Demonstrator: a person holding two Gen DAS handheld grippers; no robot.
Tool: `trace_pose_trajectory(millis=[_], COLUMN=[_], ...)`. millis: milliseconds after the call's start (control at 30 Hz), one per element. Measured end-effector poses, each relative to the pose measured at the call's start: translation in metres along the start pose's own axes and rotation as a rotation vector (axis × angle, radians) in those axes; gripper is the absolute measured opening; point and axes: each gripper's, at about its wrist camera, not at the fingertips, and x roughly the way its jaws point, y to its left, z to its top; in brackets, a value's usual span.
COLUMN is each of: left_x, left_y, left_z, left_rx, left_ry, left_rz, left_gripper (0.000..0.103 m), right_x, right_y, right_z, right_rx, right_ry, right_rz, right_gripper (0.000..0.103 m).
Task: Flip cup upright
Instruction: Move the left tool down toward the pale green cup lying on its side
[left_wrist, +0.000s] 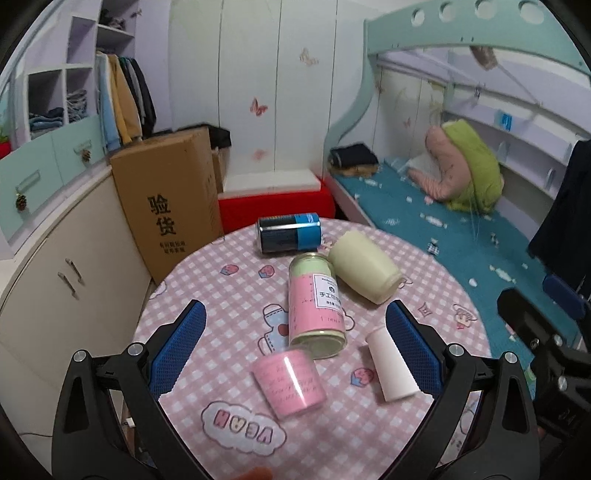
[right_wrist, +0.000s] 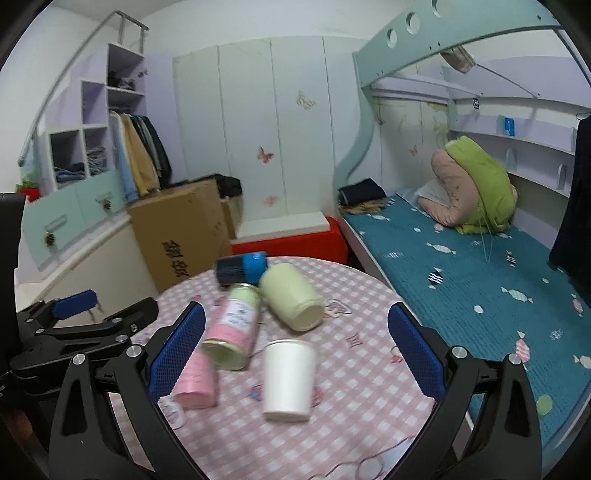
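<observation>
A pink cup (left_wrist: 290, 384) lies on its side on the round pink-checked table (left_wrist: 221, 295), between the fingers of my open left gripper (left_wrist: 295, 347). A white cup (left_wrist: 391, 363) lies on its side close to that gripper's right finger. In the right wrist view the white cup (right_wrist: 288, 378) lies between the fingers of my open right gripper (right_wrist: 295, 347), and the pink cup (right_wrist: 195, 384) lies by its left finger. Both grippers hover above the table and hold nothing.
A pink-and-green can (left_wrist: 316, 306), a pale green jar (left_wrist: 364, 269) and a dark blue can (left_wrist: 290, 232) lie on their sides farther back. A cardboard box (left_wrist: 170, 199) and cabinets stand left. A bed (left_wrist: 461, 221) is on the right.
</observation>
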Motion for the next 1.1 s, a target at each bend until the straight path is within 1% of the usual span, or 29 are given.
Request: trace_pose_trajectory(millis=[67,100,167,233,267,467,500,567,600,633,833,967,1100], left_x=[0.014,0.026,0.045,0.063,0.072,0.127,0.132,0.146,0.152,0.16,0.189,0.202,0.211], left_y=[-0.002,-0.005,-0.011,-0.02,-0.024,-0.066,-0.07,-0.082,-0.087,-0.091,-0.104,-0.111,-0.112], left_z=[0.008,0.015,0.026,0.034,0.038,0.048,0.049,0.051,0.052,0.053,0.052,0.051,0.048], left_rx=[-0.006,-0.016,-0.054,-0.09,-0.107,-0.18,-0.19,-0.203,-0.2,-0.2,-0.218,-0.227,-0.241], left_ry=[0.019,0.053,0.09,0.133,0.14,0.23,0.234,0.246,0.266,0.279,0.288,0.289,0.29], left_rz=[-0.006,-0.006,-0.056,-0.069,-0.077,-0.062,-0.066,-0.026,-0.025,-0.04,0.094,0.14,0.157], left_gripper=[0.098,0.098,0.098,0.098,0.098,0.098,0.098,0.098,0.098,0.098,0.098,0.098,0.098], right_x=[0.017,0.025,0.042,0.056,0.059,0.08,0.083,0.095,0.098,0.103,0.122,0.131,0.136], right_y=[-0.005,-0.007,-0.012,-0.022,-0.027,-0.08,-0.087,-0.102,-0.105,-0.11,-0.128,-0.138,-0.145], right_z=[0.006,0.009,0.015,0.019,0.019,0.021,0.021,0.02,0.019,0.019,0.014,0.009,0.004], right_rx=[-0.007,-0.012,-0.014,-0.004,0.006,0.064,0.069,0.084,0.086,0.09,0.094,0.115,0.129], right_ry=[0.022,0.034,0.046,0.066,0.067,0.087,0.093,0.111,0.116,0.121,0.144,0.151,0.162], right_rz=[-0.009,-0.01,-0.02,-0.045,-0.055,-0.148,-0.157,-0.169,-0.171,-0.172,-0.174,-0.159,-0.149], right_gripper=[0.096,0.096,0.096,0.096,0.096,0.096,0.096,0.096,0.096,0.096,0.096,0.096,0.096])
